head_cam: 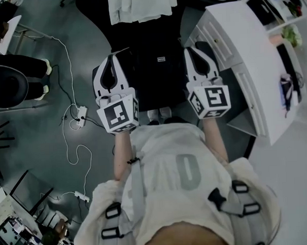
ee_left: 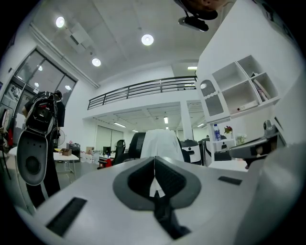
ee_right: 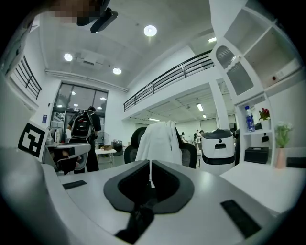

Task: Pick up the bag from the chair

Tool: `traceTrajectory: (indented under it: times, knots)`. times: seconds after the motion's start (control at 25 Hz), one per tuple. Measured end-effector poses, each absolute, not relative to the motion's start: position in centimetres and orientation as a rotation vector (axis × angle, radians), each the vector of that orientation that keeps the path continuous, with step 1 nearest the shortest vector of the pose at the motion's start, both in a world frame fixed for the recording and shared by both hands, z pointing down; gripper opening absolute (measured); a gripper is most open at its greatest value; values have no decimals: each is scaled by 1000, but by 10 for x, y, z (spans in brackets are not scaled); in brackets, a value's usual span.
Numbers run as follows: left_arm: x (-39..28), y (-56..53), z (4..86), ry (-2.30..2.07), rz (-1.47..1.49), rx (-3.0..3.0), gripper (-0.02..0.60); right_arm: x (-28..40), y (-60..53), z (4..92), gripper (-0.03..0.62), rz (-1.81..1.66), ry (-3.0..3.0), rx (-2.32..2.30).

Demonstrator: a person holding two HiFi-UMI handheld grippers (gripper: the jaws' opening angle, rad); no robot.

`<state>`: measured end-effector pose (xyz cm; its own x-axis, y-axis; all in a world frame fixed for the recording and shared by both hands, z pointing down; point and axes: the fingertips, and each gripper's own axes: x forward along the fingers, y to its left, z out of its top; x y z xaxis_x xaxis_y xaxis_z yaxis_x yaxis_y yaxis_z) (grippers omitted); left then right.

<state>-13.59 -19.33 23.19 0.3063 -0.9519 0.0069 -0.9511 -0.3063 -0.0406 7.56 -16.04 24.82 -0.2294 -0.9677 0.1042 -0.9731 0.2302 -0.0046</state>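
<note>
In the head view a black bag with a small white label lies on the seat of a dark chair straight ahead of me. A white cloth hangs over the chair's back. My left gripper is at the bag's left side and my right gripper at its right side, both shut with nothing between the jaws. Both gripper views look level over the shut jaws at the cloth-draped chair back; the bag is hidden below the jaws there.
A white desk with shelves stands close on the right of the chair. A power strip with cables lies on the floor at the left. A person in black sits at the far left. A white round machine stands beyond the chair.
</note>
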Motion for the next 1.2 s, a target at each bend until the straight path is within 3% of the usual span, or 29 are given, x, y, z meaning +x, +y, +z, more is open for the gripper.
traceTrajectory:
  times: [0.08,0.12,0.2,0.28,0.48,1.2]
  knots:
    - [-134,-194,231,1826,-27,-2539,8,76,-163,247,51,79,-2402,1881]
    - [-133,-195,231,1819,-13,-2559,13,76,-164,247,152,80,-2407,1877]
    - [-129,-196,230,1798,18,-2591,171,79,-167,248,253,132,-2430,1902]
    - [-128,-197,229,1781,47,-2597,236,82,-170,252,295,225,-2450,1916]
    - [-130,-202,227,1783,64,-2584,265,82,-172,262,298,273,-2442,1861]
    - [-100,-245,251,1731,11,-2675,265,105,-219,268,296,329,-2480,1882]
